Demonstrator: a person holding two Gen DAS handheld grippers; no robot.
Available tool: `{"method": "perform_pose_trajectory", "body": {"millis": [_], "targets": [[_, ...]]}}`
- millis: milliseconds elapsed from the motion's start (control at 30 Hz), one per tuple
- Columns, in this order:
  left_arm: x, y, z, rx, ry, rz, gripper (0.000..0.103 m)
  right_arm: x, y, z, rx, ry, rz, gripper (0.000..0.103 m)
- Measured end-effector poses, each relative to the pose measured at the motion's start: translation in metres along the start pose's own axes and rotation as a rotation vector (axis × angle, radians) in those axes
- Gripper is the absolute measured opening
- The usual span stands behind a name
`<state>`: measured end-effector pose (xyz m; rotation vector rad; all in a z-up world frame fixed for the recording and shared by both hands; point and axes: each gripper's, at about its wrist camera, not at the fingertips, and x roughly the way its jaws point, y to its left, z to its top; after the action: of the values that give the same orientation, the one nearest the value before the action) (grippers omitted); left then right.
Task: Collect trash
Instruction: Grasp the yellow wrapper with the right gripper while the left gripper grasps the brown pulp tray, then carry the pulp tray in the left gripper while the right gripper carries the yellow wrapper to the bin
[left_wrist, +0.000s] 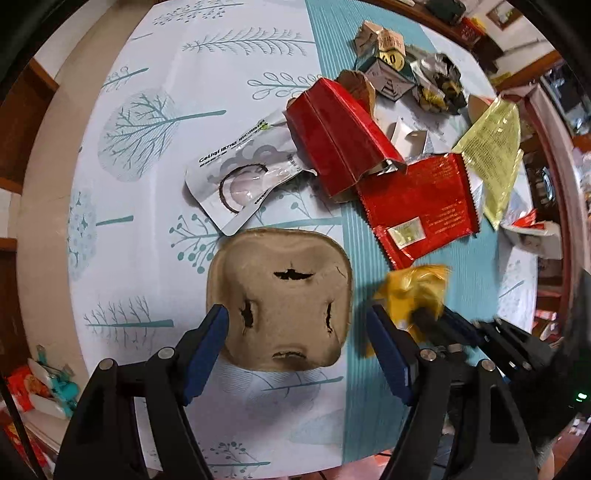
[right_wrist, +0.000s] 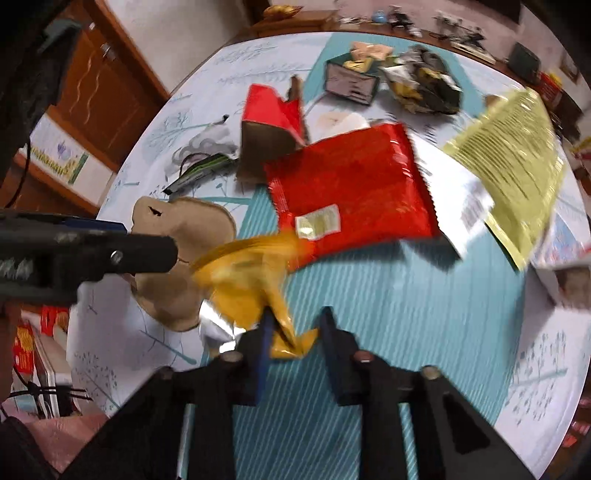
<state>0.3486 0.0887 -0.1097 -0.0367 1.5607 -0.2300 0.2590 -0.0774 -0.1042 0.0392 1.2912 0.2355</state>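
A brown pulp cup tray (left_wrist: 288, 295) lies upside down on the tablecloth. My left gripper (left_wrist: 295, 314) points down over it, open, one blue finger at each side of the tray and clear of it. Just to its right is a crumpled yellow wrapper (left_wrist: 413, 284). My right gripper (right_wrist: 295, 321) has its fingers closed in on the lower corner of that yellow wrapper (right_wrist: 247, 280); the view is blurred. The right gripper (left_wrist: 436, 317) also shows in the left wrist view, and part of the left gripper (right_wrist: 147, 251) crosses the right wrist view over the tray (right_wrist: 184, 229).
More litter lies beyond: a red foil packet (left_wrist: 417, 206), a red carton (left_wrist: 332, 129), a white pouch (left_wrist: 240, 173), a yellow-green bag (left_wrist: 495, 155), small boxes and crumpled foil (left_wrist: 439, 81). The table's edge (left_wrist: 74, 280) runs at the left, with shelves past it.
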Motion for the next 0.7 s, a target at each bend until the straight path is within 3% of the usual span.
{"method": "perform_pose_trajectory", "body": {"millis": [200,300,367,700], "targets": [[0.010,-0.007,0.004,0.033,0.017,0.047,0.075,-0.022,-0.023,-0.030,0.200,-0.044,-0.041,0.005],[0.017,-0.010,0.005,0.047,0.033,0.075,0.059,-0.031,-0.031,-0.047,0.287,-0.051,-0.053,0.005],[0.017,-0.011,0.004,0.059,0.029,0.070,0.058,-0.038,-0.035,-0.059,0.330,-0.055,-0.056,0.005],[0.003,-0.012,-0.018,0.161,0.013,0.048,0.058,-0.074,-0.021,-0.070,0.416,-0.141,-0.098,0.005]]}}
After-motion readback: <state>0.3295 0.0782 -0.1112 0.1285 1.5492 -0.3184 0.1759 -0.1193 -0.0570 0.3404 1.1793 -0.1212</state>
